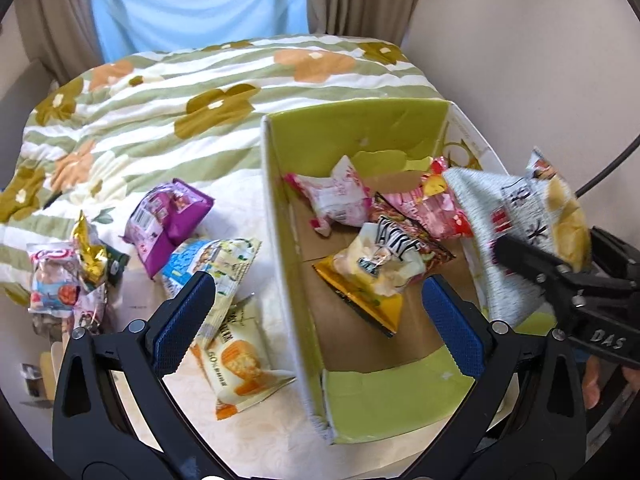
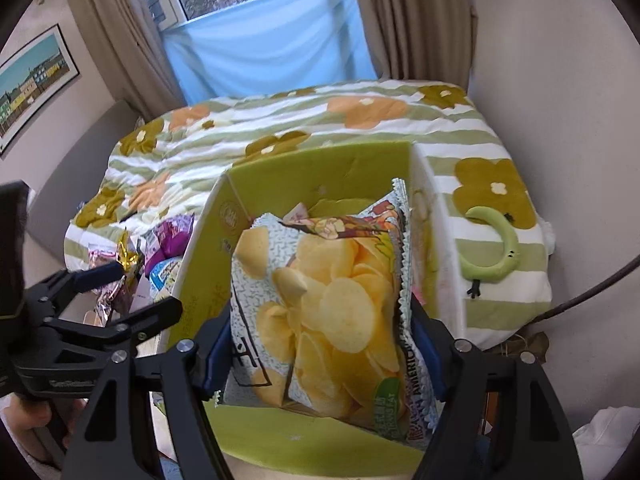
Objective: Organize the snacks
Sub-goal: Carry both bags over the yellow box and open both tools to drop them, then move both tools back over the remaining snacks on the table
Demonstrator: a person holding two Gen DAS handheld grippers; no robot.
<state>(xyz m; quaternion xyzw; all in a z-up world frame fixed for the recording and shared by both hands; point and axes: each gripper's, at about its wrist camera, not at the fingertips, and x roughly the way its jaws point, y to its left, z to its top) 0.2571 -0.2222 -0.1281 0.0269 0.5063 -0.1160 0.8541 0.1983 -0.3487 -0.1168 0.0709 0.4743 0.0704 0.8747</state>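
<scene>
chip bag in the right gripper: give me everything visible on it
The chip bag is a glossy, crinkly foil-like pouch with a pale speckled pattern, a large photo of yellow potato chips, a cartoon figure near its top and zigzag-cut seams. It looks full and unopened. The right gripper is shut on its lower part, one blue pad on each side edge. It hangs tilted over the right end of the green-lined cardboard box, above the snacks already inside; whether it touches them or the box cannot be told.

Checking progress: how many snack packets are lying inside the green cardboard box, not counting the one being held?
4 visible: a pink-white packet at the back, a red-pink packet beside it, and a white pouch atop a red-yellow bag. More may hide underneath.
</scene>
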